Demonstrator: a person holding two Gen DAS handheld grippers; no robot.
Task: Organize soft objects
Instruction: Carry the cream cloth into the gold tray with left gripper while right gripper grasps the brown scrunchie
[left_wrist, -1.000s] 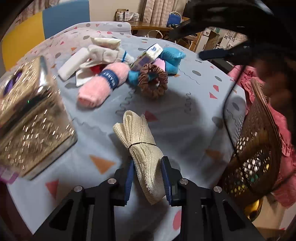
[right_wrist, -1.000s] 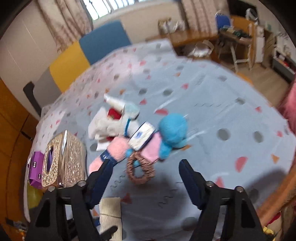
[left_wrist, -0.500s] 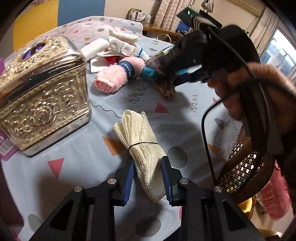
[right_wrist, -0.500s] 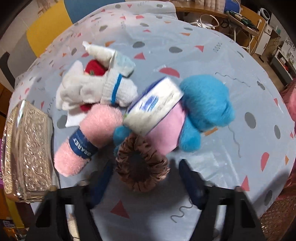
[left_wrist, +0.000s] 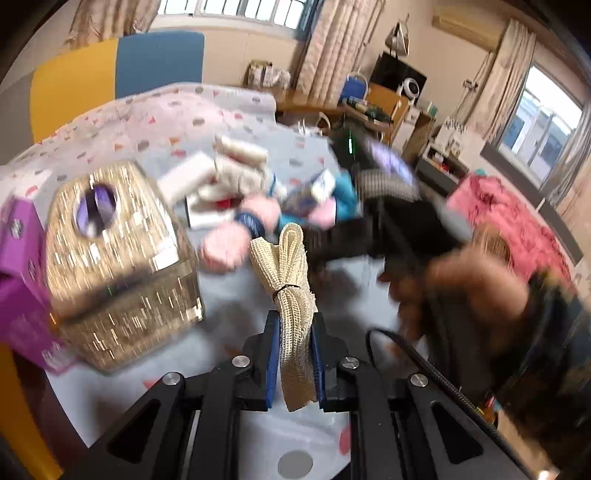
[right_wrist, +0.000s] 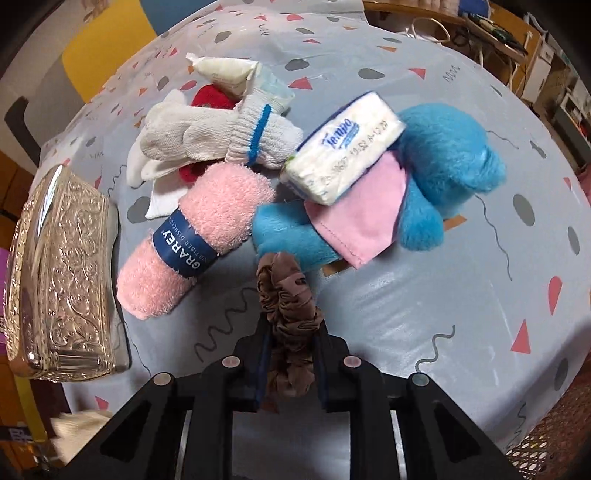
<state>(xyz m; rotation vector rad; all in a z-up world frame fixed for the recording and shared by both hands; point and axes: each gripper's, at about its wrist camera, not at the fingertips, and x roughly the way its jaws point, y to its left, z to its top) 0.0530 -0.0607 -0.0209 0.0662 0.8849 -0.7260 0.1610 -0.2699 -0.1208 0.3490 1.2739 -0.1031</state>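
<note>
My left gripper (left_wrist: 293, 325) is shut on a cream mesh cloth bundle (left_wrist: 286, 266) tied with a black band, lifted above the table. My right gripper (right_wrist: 290, 332) is shut on a brown scrunchie (right_wrist: 284, 291), just in front of the soft pile. The pile holds a pink rolled towel (right_wrist: 199, 236) with a blue band, a blue plush toy (right_wrist: 443, 162) in a pink bib, a Tempo tissue pack (right_wrist: 343, 147), white gloves (right_wrist: 210, 136) and something red (right_wrist: 208, 98). The right gripper and hand show blurred in the left wrist view (left_wrist: 388, 229).
An embossed metal tissue box (right_wrist: 62, 280) stands left of the pile; it also shows in the left wrist view (left_wrist: 114, 251) next to a purple box (left_wrist: 18, 266). A wicker basket (right_wrist: 554, 443) sits at the table's lower right edge. The patterned tablecloth (right_wrist: 443, 302) covers the round table.
My right gripper came down on the brown scrunchie and shut on it. My left gripper lifted the cream bundle off the table and tilted upward.
</note>
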